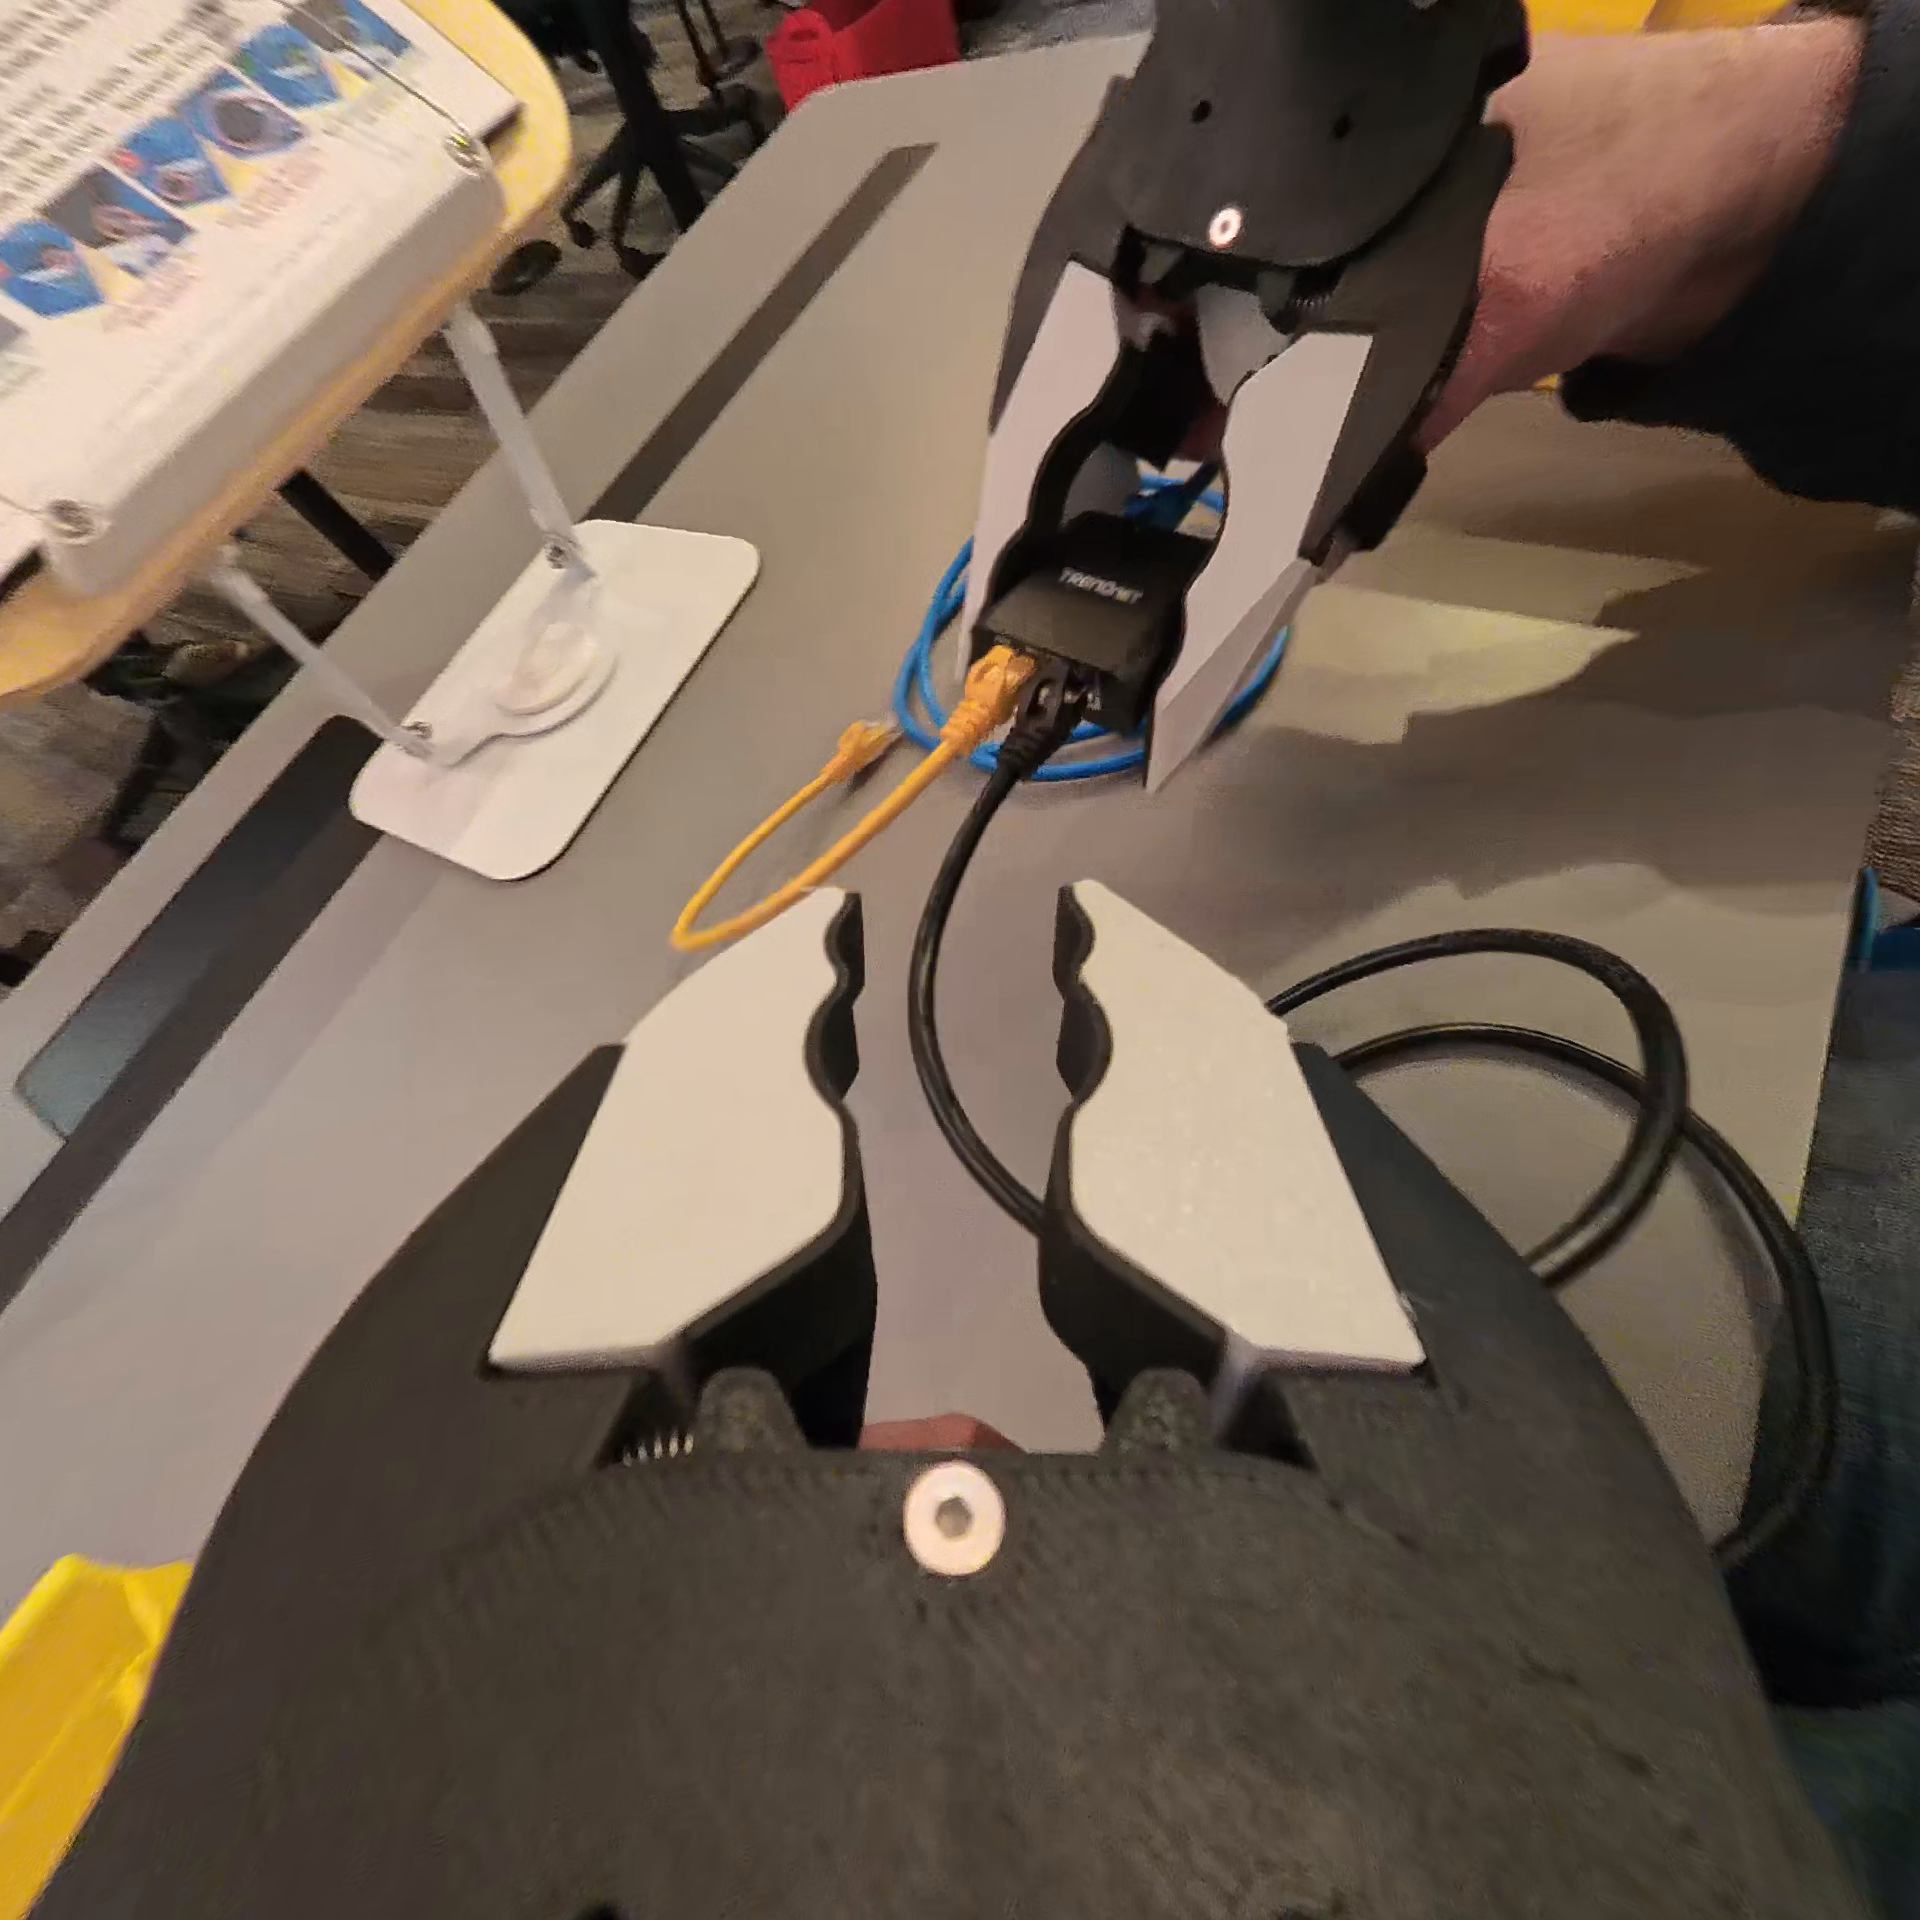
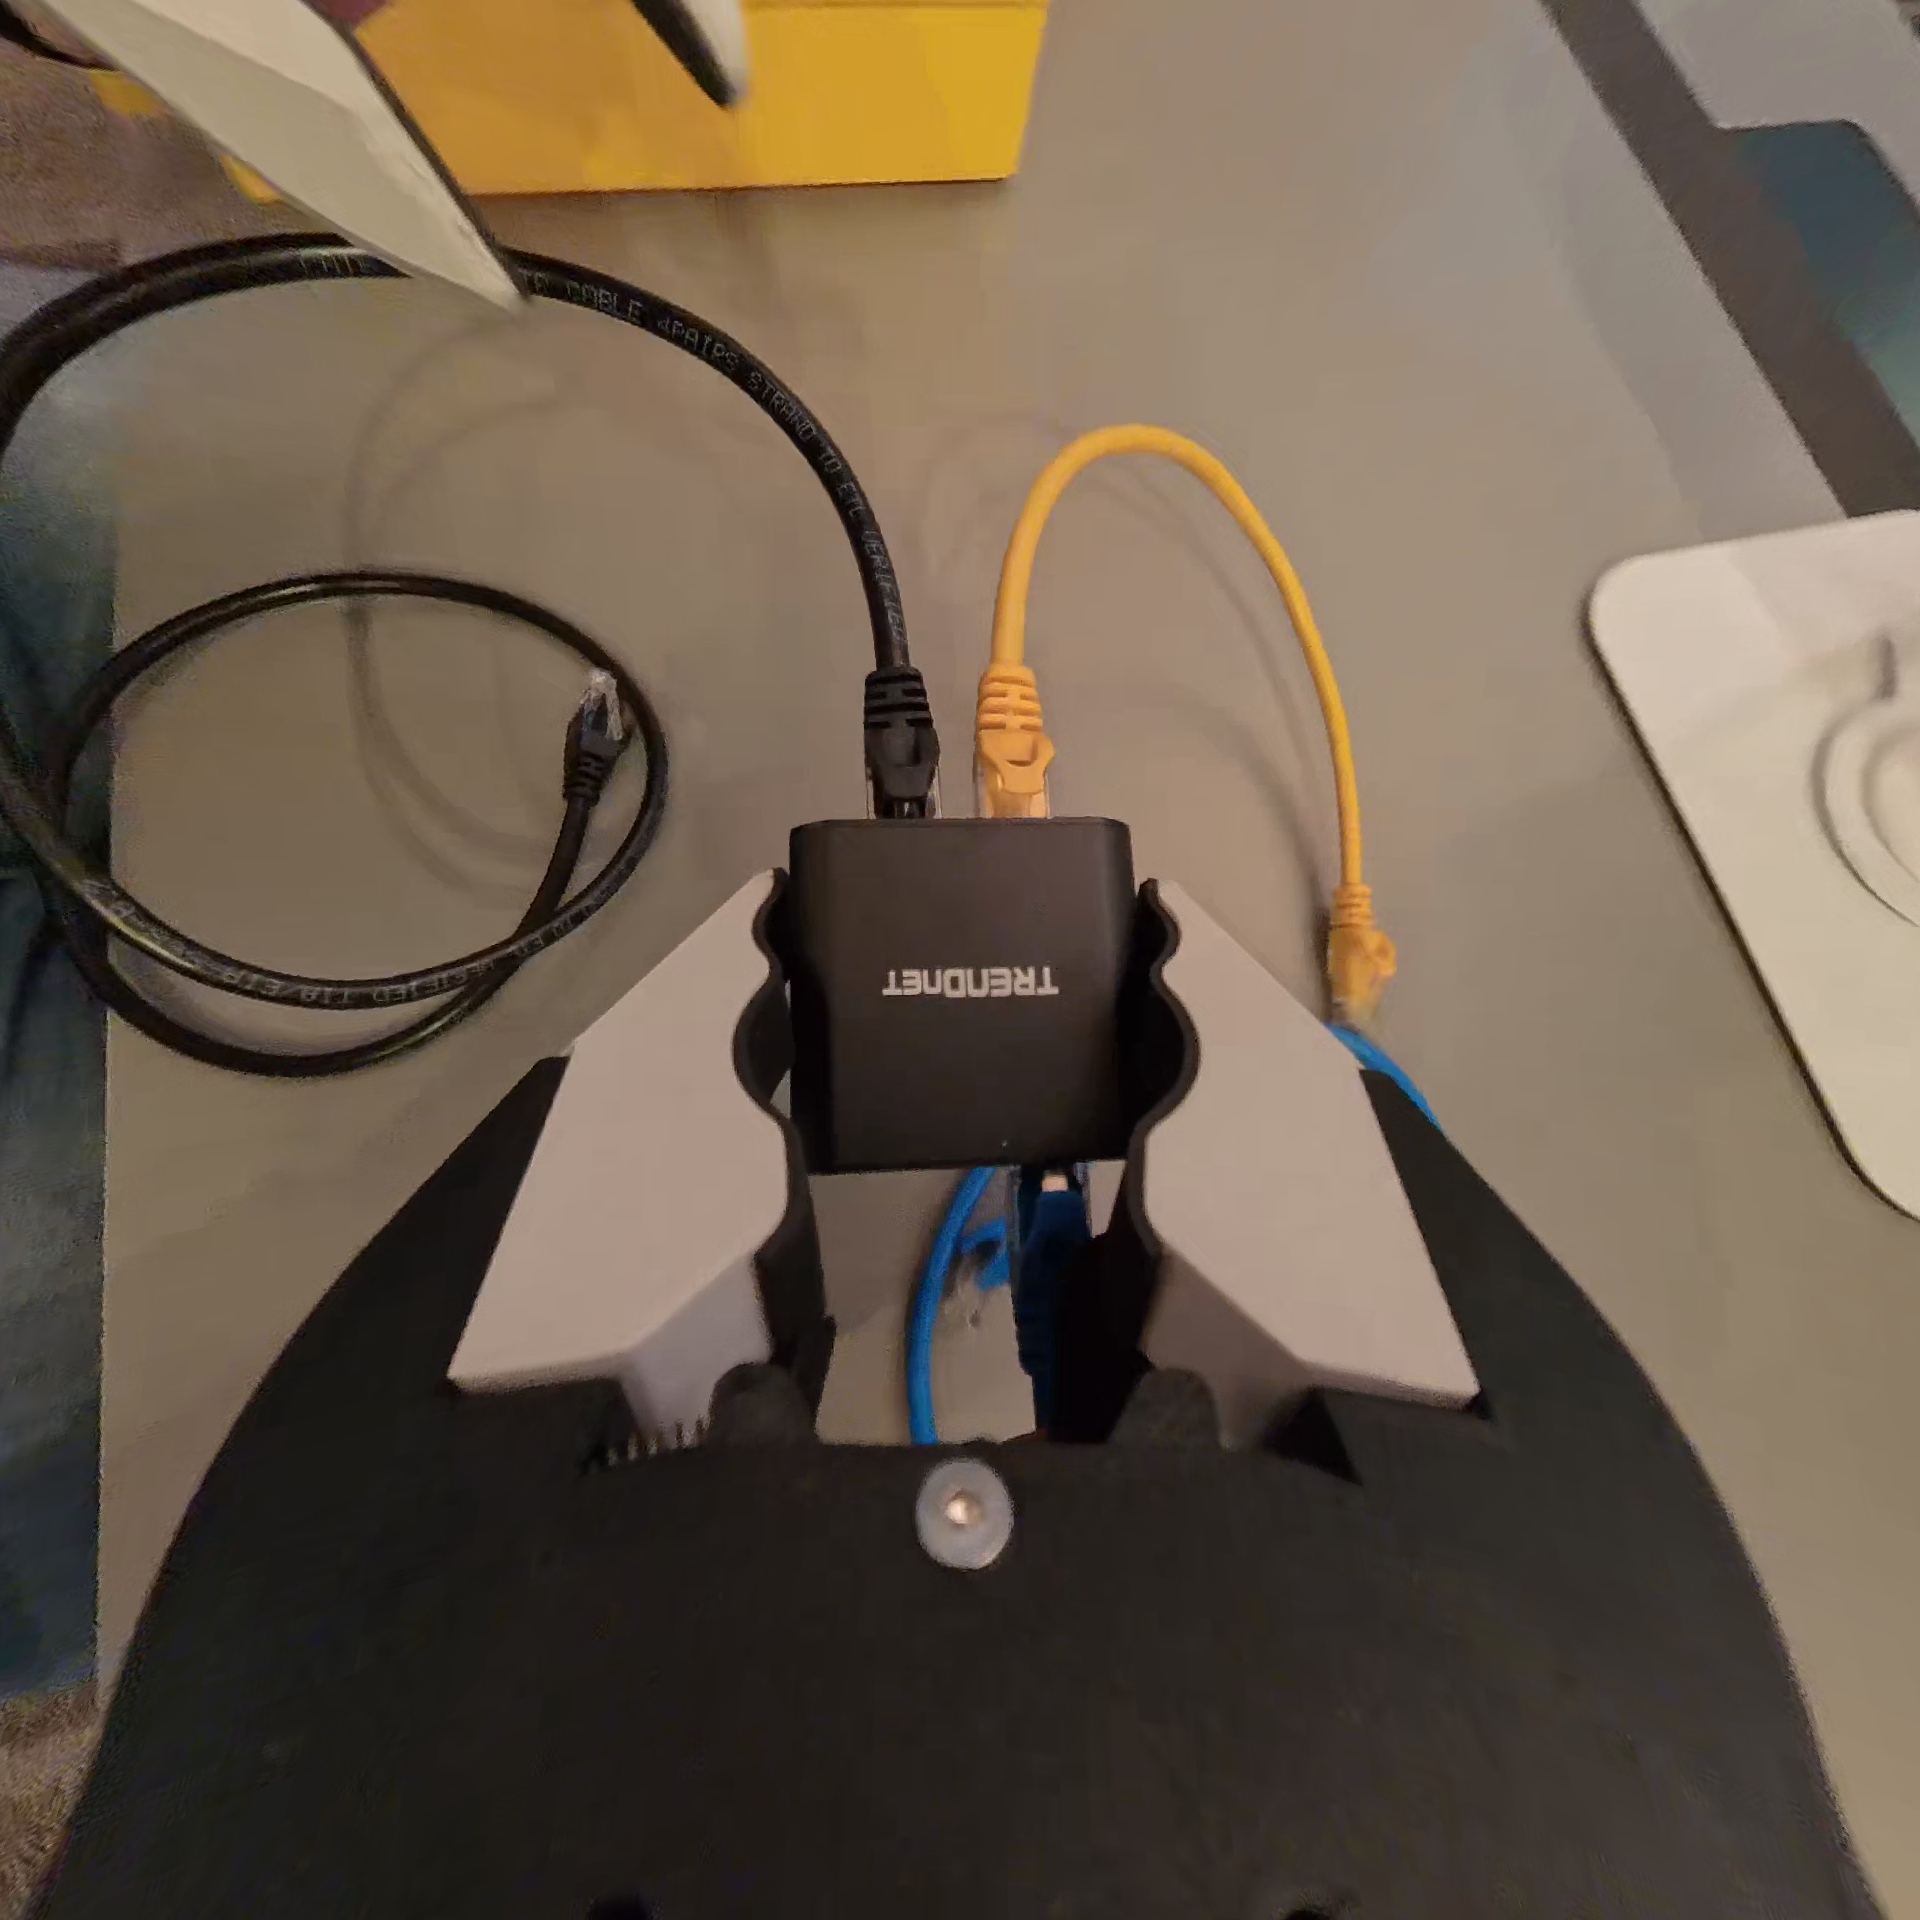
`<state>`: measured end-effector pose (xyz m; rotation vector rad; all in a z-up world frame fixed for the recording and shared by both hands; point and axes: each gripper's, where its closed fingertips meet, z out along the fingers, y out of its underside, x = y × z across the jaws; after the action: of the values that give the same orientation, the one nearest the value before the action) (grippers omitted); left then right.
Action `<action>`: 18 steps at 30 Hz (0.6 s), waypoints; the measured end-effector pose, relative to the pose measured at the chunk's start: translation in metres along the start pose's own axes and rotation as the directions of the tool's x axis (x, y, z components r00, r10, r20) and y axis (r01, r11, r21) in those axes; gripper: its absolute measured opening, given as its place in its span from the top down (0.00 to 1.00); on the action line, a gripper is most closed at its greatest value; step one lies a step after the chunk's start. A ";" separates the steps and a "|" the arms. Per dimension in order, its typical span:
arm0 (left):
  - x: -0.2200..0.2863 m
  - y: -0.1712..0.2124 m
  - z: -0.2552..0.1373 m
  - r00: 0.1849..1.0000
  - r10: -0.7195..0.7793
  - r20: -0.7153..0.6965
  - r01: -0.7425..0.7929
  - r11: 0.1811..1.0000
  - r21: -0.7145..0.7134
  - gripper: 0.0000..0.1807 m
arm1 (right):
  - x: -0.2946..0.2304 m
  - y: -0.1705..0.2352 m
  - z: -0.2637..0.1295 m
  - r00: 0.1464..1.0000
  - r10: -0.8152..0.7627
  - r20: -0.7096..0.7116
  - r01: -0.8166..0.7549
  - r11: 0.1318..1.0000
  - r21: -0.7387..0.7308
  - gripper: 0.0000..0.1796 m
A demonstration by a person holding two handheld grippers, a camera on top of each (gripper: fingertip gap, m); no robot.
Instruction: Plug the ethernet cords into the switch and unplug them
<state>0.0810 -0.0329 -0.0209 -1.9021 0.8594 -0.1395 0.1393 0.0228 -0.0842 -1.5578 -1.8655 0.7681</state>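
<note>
The small black switch (image 2: 961, 987) sits on the grey table, and my right gripper (image 2: 961, 883) is shut on its sides. A black ethernet cord (image 2: 899, 738) and a short yellow cord (image 2: 1013, 748) are plugged side by side into its front. The yellow cord's other plug (image 2: 1361, 945) and the black cord's other plug (image 2: 592, 727) lie loose on the table. A blue cord (image 2: 935, 1299) lies coiled under the switch. In the left wrist view, my left gripper (image 1: 958, 899) is open just short of the switch (image 1: 1081, 613). The black cord (image 1: 925, 987) runs untouched between its fingers.
A white stand base (image 1: 561, 696) holding a tilted printed panel (image 1: 208, 260) stands to the left of the switch. A yellow box (image 2: 727, 94) sits at the table edge. A dark slot (image 1: 727, 343) runs along the table. A person's hand (image 1: 1662, 208) holds the right gripper. My hands' fingertips stand some 11 centimetres from each other.
</note>
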 end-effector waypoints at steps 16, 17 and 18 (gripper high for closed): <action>-0.027 -0.007 -0.037 0.984 -0.178 0.008 0.168 0.943 0.289 0.86 | 0.086 -0.079 -0.165 0.923 0.280 -0.263 -0.213 0.943 0.256 0.66; -0.026 -0.005 -0.034 0.982 -0.190 -0.011 0.185 0.938 0.294 0.86 | 0.093 -0.083 -0.183 0.909 0.306 -0.283 -0.224 0.932 0.286 0.66; -0.026 -0.004 -0.031 0.980 -0.197 -0.021 0.194 0.936 0.295 0.87 | 0.100 -0.087 -0.202 0.893 0.334 -0.302 -0.236 0.918 0.318 0.66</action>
<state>0.0499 -0.0390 0.0042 -1.6986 0.6031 -0.3614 0.2186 0.1213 0.1218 -1.6800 -1.2302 0.7769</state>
